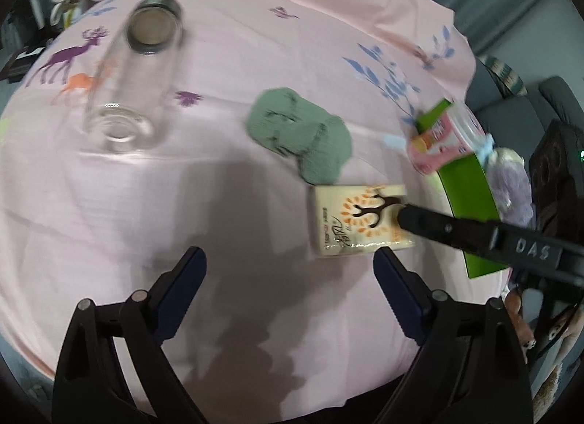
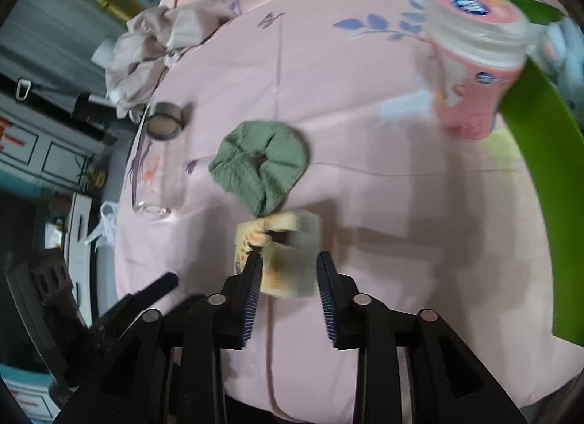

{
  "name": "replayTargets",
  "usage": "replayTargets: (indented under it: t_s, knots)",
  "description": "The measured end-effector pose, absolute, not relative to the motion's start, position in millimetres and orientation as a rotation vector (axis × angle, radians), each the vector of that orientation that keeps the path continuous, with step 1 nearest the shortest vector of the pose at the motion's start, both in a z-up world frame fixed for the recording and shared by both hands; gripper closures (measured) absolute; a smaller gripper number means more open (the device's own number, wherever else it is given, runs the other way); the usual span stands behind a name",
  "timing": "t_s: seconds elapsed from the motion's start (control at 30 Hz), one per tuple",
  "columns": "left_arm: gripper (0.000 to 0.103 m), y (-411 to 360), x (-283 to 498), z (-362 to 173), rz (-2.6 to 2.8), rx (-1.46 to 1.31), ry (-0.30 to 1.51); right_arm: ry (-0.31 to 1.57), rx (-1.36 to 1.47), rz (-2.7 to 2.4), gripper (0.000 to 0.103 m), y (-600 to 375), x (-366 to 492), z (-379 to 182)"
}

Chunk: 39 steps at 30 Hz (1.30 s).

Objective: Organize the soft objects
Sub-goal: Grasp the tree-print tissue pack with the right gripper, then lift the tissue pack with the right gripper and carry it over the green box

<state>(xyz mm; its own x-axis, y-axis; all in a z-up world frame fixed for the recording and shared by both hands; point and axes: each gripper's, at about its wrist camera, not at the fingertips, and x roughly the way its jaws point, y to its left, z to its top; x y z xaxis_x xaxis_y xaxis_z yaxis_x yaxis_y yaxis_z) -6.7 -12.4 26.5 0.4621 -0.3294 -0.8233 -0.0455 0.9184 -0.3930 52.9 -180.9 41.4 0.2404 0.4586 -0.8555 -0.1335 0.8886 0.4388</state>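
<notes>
Tissue pack [image 2: 281, 256] lies on the pink sheet [image 2: 365, 205] between your right gripper [image 2: 288, 270]'s parted jaws, unclamped, left gripper [image 1: 288, 278] wide and empty; next comes the green scrunchie [image 2: 261, 164], then the green bin [image 2: 529, 153] beyond.

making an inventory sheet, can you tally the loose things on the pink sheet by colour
Green: 2, the scrunchie and the tray
Pink: 1, the tissue roll
Cream: 1, the tissue pack
Clear: 1, the glass jar
Pale mauve: 1, the crumpled cloth
Total: 6
</notes>
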Motion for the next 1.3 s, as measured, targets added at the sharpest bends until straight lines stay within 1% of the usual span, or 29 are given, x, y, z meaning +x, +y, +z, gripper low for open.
replayTargets:
  t_s: [0.07, 0.1, 0.37, 0.5, 0.57, 0.6, 0.63, 0.67, 0.7, 0.77, 0.83, 0.9, 1.1, 1.3]
  knots:
    - [0.015, -19.3, -3.7, 23.8, -0.196, -0.392, 1.090, 1.254, 0.300, 0.398, 0.046, -184.1, 53.2, 42.4]
    - [0.016, -21.9, -2.6, 22.8, -0.205, -0.397, 1.092, 1.246, 0.299, 0.386, 0.044, -186.5, 52.4, 42.7]
    - [0.020, -35.8, 7.3, 18.5, -0.234, -0.411, 1.095, 1.258, 0.315, 0.405, 0.043, -184.2, 55.9, 33.1]
    - [0.029, -38.6, 9.2, 16.4, -0.236, -0.399, 1.096, 1.285, 0.295, 0.422, 0.043, -176.0, 60.0, 24.2]
    - [0.030, -39.7, 11.0, 13.3, -0.239, -0.403, 1.106, 1.296, 0.297, 0.432, 0.040, -173.5, 61.1, 20.9]
    - [0.035, -40.1, 11.7, 12.0, -0.240, -0.407, 1.107, 1.300, 0.295, 0.434, 0.038, -172.0, 61.8, 19.4]
    - [0.041, -41.0, 12.5, 10.8, -0.242, -0.408, 1.109, 1.301, 0.290, 0.436, 0.032, -170.4, 62.2, 17.9]
    - [0.044, -41.7, 13.2, 9.4, -0.246, -0.404, 1.113, 1.299, 0.285, 0.439, 0.031, -168.8, 62.3, 17.2]
    - [0.047, -41.9, 13.2, 9.0, -0.246, -0.400, 1.115, 1.301, 0.283, 0.444, 0.031, -167.3, 62.7, 16.3]
    - [0.050, -43.0, 13.2, 9.1, -0.252, -0.393, 1.108, 1.311, 0.292, 0.457, 0.031, -166.2, 64.2, 13.4]
    - [0.055, -44.7, 13.5, 9.0, -0.269, -0.396, 1.110, 1.318, 0.310, 0.464, 0.031, -165.1, 65.2, 9.5]
    - [0.057, -47.1, 14.2, 8.0, -0.284, -0.404, 1.114, 1.313, 0.306, 0.465, 0.031, -163.3, 65.3, 8.0]
    - [0.057, -52.4, 14.2, 12.1, -0.274, -0.373, 1.095, 1.286, 0.272, 0.471, 0.031, -160.7, 61.9, 10.0]
    - [0.057, -59.5, 11.1, 24.9, -0.289, -0.334, 1.051, 1.238, 0.258, 0.473, 0.031, -165.4, 53.1, 28.2]
